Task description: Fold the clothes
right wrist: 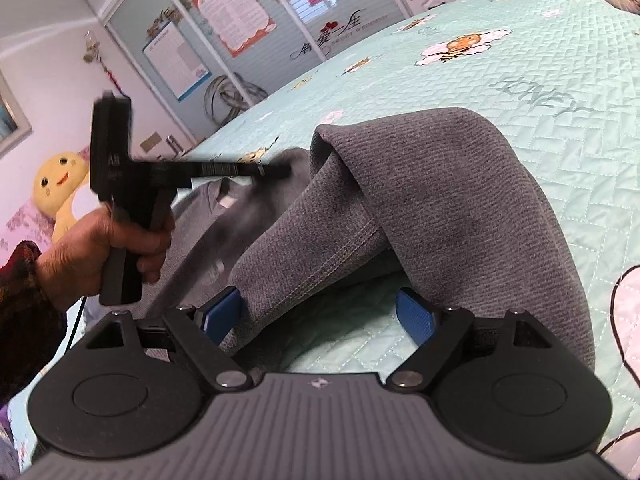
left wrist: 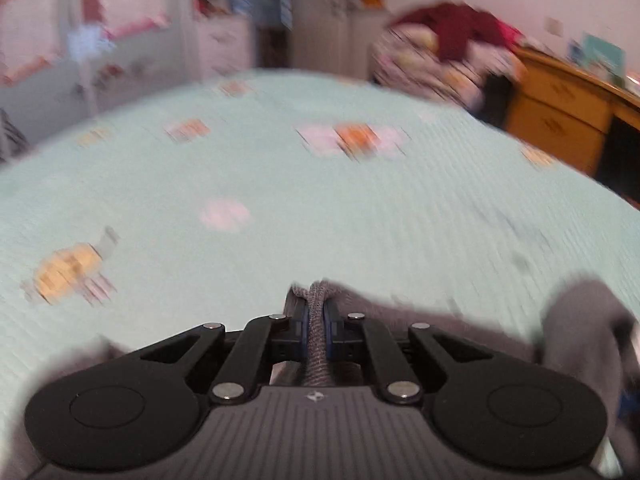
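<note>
- One grey knit garment (right wrist: 440, 208), lying on the mint quilted bedspread (right wrist: 540, 80); part of it is lifted and draped over itself in a loose fold, with a stitched hem running down toward the right gripper.
- Left gripper (left wrist: 316, 320): jaws closed on a bunched ridge of the grey fabric, which is pinched between the blue pads. In the right wrist view the same tool sits further back over the garment, near the neck label, held by the person's hand (right wrist: 120, 248).
- Right gripper (right wrist: 320, 312): jaws wide apart, holding nothing. The hem passes just beside its left blue pad (right wrist: 224, 308), with bare bedspread between the two pads.
- Handling judgement: the fold appears to be in progress. A neat result would call for keeping the pinched edge taut and level, with the free gripper taking the hem so the layers land edge to edge.
- Surroundings: yellow plush toy (right wrist: 56, 188) by the wall; heap of clothes (left wrist: 448, 52) and a wooden desk (left wrist: 560, 112) beyond the bed. The left wrist view is motion-blurred.
</note>
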`<state>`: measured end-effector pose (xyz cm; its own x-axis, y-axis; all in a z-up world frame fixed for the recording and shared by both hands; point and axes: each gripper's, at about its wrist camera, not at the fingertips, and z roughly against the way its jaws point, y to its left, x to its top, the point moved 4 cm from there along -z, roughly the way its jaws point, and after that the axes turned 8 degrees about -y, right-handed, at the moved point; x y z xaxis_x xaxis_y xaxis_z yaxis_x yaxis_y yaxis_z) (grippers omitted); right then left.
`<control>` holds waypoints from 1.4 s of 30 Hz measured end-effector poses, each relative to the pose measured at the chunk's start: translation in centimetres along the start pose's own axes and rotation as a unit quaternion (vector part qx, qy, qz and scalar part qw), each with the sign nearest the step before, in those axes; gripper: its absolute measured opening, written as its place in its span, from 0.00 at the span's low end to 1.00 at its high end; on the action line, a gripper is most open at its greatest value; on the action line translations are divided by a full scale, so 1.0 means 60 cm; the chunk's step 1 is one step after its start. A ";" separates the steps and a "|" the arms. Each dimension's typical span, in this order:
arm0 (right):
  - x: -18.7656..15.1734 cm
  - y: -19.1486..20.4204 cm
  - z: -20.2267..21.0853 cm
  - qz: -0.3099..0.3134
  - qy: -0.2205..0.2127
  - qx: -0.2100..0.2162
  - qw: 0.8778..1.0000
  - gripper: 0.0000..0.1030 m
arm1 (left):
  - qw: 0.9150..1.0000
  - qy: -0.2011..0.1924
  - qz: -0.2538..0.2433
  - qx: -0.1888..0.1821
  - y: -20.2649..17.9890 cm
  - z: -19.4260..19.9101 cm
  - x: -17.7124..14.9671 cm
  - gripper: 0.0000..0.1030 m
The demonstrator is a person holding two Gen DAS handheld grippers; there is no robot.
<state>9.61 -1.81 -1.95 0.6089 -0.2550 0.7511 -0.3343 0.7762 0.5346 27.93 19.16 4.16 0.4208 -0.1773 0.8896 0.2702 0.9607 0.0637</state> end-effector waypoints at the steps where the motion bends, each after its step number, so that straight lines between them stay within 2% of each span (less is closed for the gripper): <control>1: 0.001 -0.001 0.000 -0.002 -0.003 -0.002 1.000 0.82 | 1.000 -0.013 0.000 0.022 0.004 -0.003 0.014 0.07; 4: 0.004 -0.005 0.001 -0.007 -0.011 -0.008 1.000 0.82 | 0.996 -0.022 0.000 0.084 0.018 -0.017 0.020 0.10; 6: 0.006 -0.007 0.001 -0.011 -0.016 -0.012 1.000 0.82 | 0.997 0.000 0.011 0.082 0.026 -0.017 0.007 0.21; 7: 0.007 -0.008 0.001 -0.012 -0.019 -0.014 1.000 0.82 | 0.997 0.014 0.019 0.077 0.029 -0.016 -0.001 0.38; 8: 0.008 -0.009 0.001 -0.014 -0.021 -0.016 1.000 0.82 | 0.997 0.027 0.026 0.072 0.033 -0.014 -0.009 0.47; 9: 0.009 -0.010 0.001 -0.016 -0.024 -0.018 0.999 0.82 | 0.996 0.034 0.028 0.076 0.040 -0.002 -0.015 0.48; 12: 0.011 -0.014 0.002 -0.020 -0.031 -0.024 0.999 0.82 | 0.996 0.007 0.034 0.078 0.059 0.094 -0.032 0.53; 14: 0.011 -0.014 0.000 -0.015 -0.028 -0.025 0.999 0.82 | 0.995 -0.021 0.044 0.090 0.073 0.188 -0.053 0.63; 17: 0.010 -0.014 -0.003 -0.007 -0.022 -0.028 0.999 0.82 | 0.992 -0.038 0.054 0.105 0.088 0.330 -0.098 0.70; 21: 0.009 -0.008 -0.003 0.007 -0.016 -0.029 0.999 0.82 | 0.988 0.000 0.070 0.139 0.088 0.486 -0.203 0.81; 26: 0.011 0.023 0.009 0.050 -0.010 -0.014 0.999 0.82 | 0.977 0.068 0.112 0.170 0.070 0.595 -0.338 0.78; 27: 0.011 0.036 0.013 0.067 -0.008 -0.010 0.998 0.82 | 0.977 0.073 0.104 0.172 0.060 0.611 -0.354 0.77; 29: 0.012 0.076 0.028 0.112 -0.005 0.004 0.994 0.82 | 0.984 0.073 0.066 0.146 0.020 0.637 -0.374 0.77; 31: 0.001 0.144 0.056 0.184 -0.004 0.060 0.981 0.82 | 0.991 0.067 0.040 0.113 -0.020 0.659 -0.383 0.78; 32: -0.009 0.182 0.072 0.224 -0.005 0.096 0.970 0.82 | 0.993 0.064 0.029 0.096 -0.040 0.670 -0.387 0.78; 35: -0.058 0.290 0.115 0.329 -0.004 0.194 0.924 0.82 | 0.995 0.065 -0.006 0.071 -0.082 0.674 -0.403 0.80; 38: -0.099 0.362 0.130 0.375 0.006 0.239 0.896 0.82 | 0.994 0.086 -0.017 0.067 -0.102 0.657 -0.436 0.81; 40: -0.123 0.384 0.127 0.394 0.021 0.257 0.882 0.82 | 0.994 0.080 -0.005 0.072 -0.093 0.649 -0.439 0.84; 42: -0.144 0.391 0.121 0.408 0.048 0.271 0.871 0.82 | 0.994 0.068 0.017 0.078 -0.070 0.640 -0.423 0.69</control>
<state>-8.72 14.40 6.92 0.0586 0.3243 0.9441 -0.9580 0.2841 -0.0381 -17.15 27.85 -1.30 0.5444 -0.1612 0.8232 0.1209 0.9862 0.1132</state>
